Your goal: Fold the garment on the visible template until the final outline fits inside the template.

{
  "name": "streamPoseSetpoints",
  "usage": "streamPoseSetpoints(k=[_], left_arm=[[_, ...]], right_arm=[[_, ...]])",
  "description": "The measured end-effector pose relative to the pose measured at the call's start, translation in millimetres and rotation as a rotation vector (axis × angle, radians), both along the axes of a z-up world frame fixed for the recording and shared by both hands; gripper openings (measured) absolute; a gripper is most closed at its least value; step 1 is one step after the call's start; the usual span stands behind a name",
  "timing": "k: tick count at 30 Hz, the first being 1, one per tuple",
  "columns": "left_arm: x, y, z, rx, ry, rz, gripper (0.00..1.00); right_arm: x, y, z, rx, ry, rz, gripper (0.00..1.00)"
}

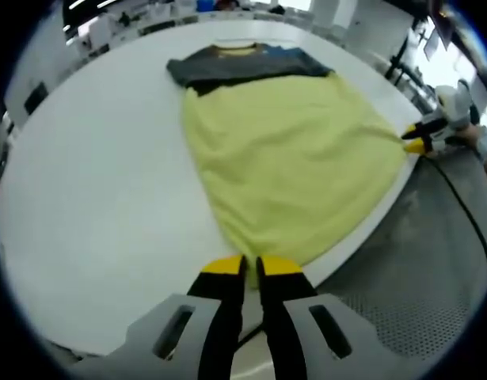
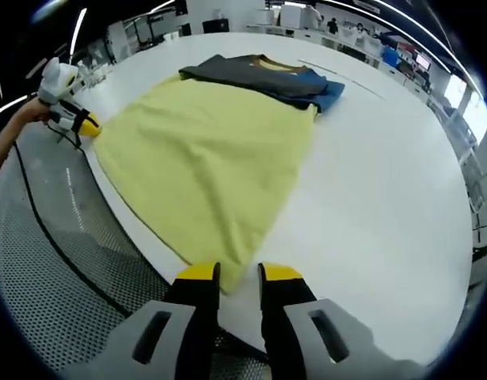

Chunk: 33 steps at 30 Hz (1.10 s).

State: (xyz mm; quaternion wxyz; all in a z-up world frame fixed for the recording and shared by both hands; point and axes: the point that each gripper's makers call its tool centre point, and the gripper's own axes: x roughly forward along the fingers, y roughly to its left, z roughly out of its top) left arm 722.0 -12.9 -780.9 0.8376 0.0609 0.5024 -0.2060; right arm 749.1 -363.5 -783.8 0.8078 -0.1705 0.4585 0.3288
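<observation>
White bench (image 1: pixel 93 174) carries a yellow T-shirt (image 1: pixel 291 158), frame centre. Soft, limp cloth; best taken at hem corners. Left tongs (image 1: pixel 251 269) pinch one corner; right tongs (image 2: pixel 238 275) slightly parted at the other.

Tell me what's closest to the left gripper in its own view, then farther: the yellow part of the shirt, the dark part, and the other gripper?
1. Yellow part of the shirt: its corner lies right at the left gripper jaws.
2. Right gripper: off to the right, at the table edge.
3. Dark part of the shirt: at the far end.
</observation>
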Motion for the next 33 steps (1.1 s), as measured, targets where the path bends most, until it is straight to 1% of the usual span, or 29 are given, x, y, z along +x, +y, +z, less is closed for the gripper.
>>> streamPoseSetpoints(k=[5,10,15,19,24,26,29,30,31,33], left_arm=[[0.2,-2.4,-0.4,-0.013,0.007,0.008,0.01],[0.2,-2.2,-0.7,-0.012,0.012,0.006,0.01],[-0.3,-2.8,-0.8,-0.003,0.018,0.003,0.00],[-0.4,-2.6,-0.8,0.002,0.025,0.004,0.00],[-0.8,-2.3,-0.9,-0.009,0.025,0.041,0.00],[-1.0,-2.3,-0.8,-0.009,0.024,0.045,0.00],[-1.1,-2.3,-0.7,-0.010,0.023,0.053,0.00],[-1.1,-2.1,-0.7,-0.014,0.024,0.063,0.00],[-1.3,-1.6,-0.6,-0.030,0.030,0.092,0.00],[-1.1,-0.4,-0.7,-0.041,0.033,0.106,0.00]], right_arm=[[-1.9,1.8,-0.6,0.012,0.016,-0.008,0.15],[-3.1,3.2,-1.0,0.007,0.018,0.001,0.12],[-6.3,6.2,-1.7,0.031,0.042,-0.009,0.06],[-6.6,7.3,-1.9,0.035,0.044,-0.003,0.05],[-6.6,7.3,-2.0,0.037,0.047,-0.002,0.04],[-6.7,7.4,-2.1,0.033,0.046,0.002,0.04],[-8.5,10.0,-1.4,0.009,0.033,0.030,0.03],[-8.8,10.2,-1.2,0.008,0.032,0.035,0.03],[-8.5,9.8,-1.1,0.010,0.034,0.033,0.03],[-8.4,9.4,-1.2,0.016,0.040,0.025,0.03]])
